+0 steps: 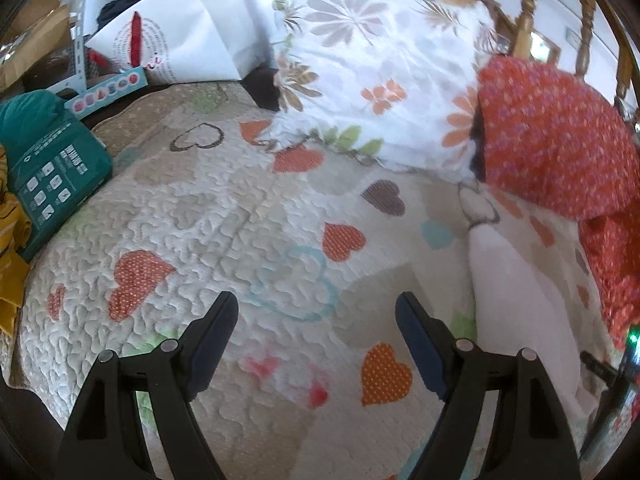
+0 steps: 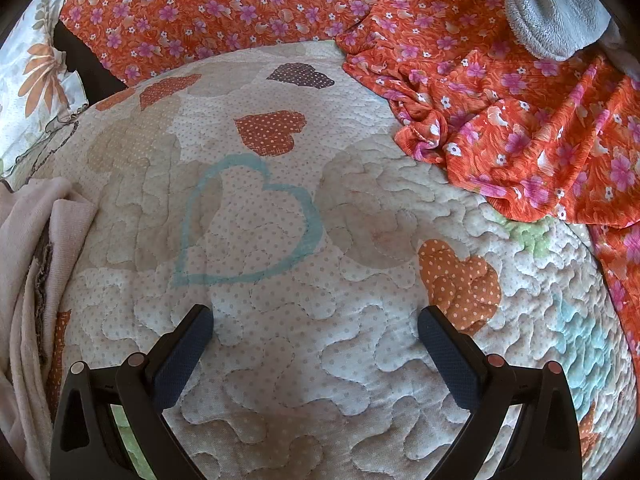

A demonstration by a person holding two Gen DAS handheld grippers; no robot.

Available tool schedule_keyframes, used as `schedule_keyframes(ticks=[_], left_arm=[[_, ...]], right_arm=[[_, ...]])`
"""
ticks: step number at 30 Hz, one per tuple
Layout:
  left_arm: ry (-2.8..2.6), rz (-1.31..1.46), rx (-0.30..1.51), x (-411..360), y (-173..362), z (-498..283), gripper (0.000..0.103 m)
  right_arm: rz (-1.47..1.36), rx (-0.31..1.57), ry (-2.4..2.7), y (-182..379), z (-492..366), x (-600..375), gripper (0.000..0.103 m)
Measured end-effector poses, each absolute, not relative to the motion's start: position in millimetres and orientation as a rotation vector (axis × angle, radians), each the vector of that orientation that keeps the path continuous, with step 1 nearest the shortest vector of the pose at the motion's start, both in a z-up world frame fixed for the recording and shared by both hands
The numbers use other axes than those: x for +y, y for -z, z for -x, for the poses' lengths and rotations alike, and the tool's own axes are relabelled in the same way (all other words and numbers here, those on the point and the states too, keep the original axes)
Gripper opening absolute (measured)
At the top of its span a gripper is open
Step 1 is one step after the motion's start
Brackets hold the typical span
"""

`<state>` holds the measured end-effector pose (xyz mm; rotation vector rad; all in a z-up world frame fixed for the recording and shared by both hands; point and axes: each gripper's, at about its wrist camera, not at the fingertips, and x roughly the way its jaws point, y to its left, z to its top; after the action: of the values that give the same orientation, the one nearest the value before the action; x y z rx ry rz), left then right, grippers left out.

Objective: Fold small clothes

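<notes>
A pale pink garment (image 1: 516,280) lies folded on the heart-patterned quilt (image 1: 240,216), to the right of my left gripper (image 1: 316,304). That gripper is open above the quilt with nothing between its fingers. In the right wrist view the same pink garment (image 2: 36,260) lies at the left edge. My right gripper (image 2: 316,314) hovers open over bare quilt (image 2: 280,360) and holds nothing. A crumpled orange garment with pink flowers (image 2: 520,128) lies to its upper right. In the left wrist view this orange garment (image 1: 560,132) is at the far right.
A white floral pillow (image 1: 380,80) rests at the head of the bed, beside wooden bedposts (image 1: 528,8). A teal package (image 1: 52,160), a white paper bag (image 1: 192,32) and yellow cloth (image 1: 8,248) crowd the left side. A grey fluffy item (image 2: 556,12) sits at upper right.
</notes>
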<state>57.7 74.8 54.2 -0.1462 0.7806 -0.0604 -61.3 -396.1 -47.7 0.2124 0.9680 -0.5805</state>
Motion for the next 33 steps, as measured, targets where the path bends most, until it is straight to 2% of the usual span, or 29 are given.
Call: schedule_keyframes(ticks=[8, 15, 24, 29, 33], left_arm=[[0.049, 0.136, 0.742, 80.4, -62.4, -52.3, 0.081], [-0.023, 0.122, 0.694, 84.3, -68.5, -49.5, 0.087], [-0.078, 0.06, 0.453, 77.6, -100.6, -21.8, 0.103], [-0.051, 0.033, 0.29, 72.6, -117.5, -2.1, 0.103], [0.011, 0.022, 0.361, 68.5, -118.5, -6.6, 0.103]], right_arm=[[-0.212, 0.969, 0.581, 47.5, 61.3, -396.1, 0.103], [-0.212, 0.97, 0.581, 47.4, 61.4, -396.2, 0.103], [-0.212, 0.97, 0.581, 47.5, 61.4, -396.1, 0.103], [-0.212, 0.971, 0.582, 47.3, 61.7, -396.3, 0.103], [-0.211, 0.971, 0.582, 47.5, 61.3, -396.2, 0.103]])
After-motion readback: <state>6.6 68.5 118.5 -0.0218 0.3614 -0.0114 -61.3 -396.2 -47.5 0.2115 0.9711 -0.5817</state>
